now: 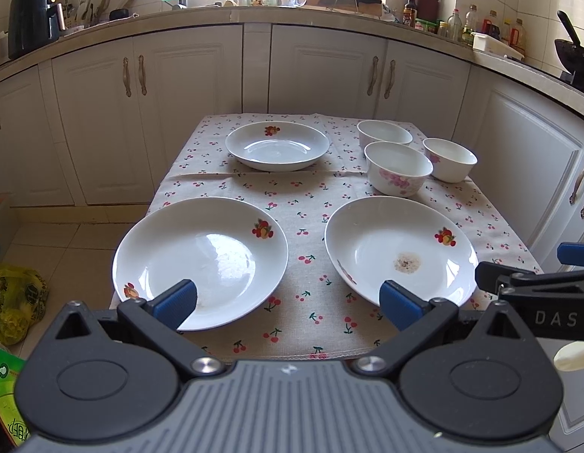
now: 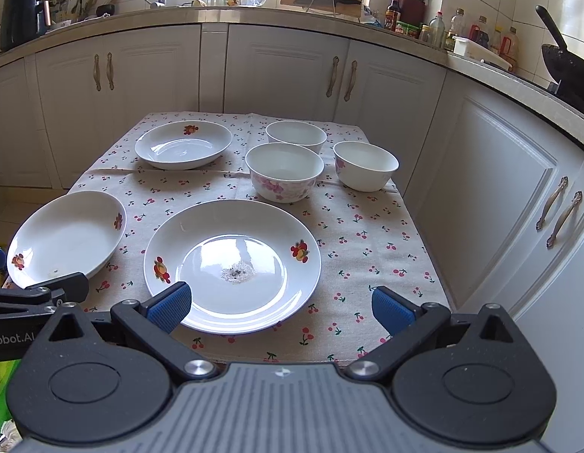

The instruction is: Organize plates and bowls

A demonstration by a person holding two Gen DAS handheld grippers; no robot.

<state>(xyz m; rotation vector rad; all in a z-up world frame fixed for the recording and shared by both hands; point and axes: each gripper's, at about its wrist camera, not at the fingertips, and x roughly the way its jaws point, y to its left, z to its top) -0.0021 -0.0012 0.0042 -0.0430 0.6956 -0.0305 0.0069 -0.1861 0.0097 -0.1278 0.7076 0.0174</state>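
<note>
Tools (image 1: 288, 302) (image 2: 280, 304) level, jaws wide, facing plates (image 2: 231, 264)

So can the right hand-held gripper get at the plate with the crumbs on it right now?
Probably yes. The right hand-held gripper is open just in front of the crumb-marked plate, with its left finger already over the near rim. Nothing lies between them; the bowls stand behind the plate.

On the table (image 1: 367, 339), two plates (image 1: 201, 260) (image 1: 399, 253) lie side by side in the lower frame. Behind them, a third plate (image 1: 277, 145) sits centre-left, and three bowls (image 1: 399, 168) (image 1: 384, 134) (image 1: 449, 159) cluster centre-right
</note>
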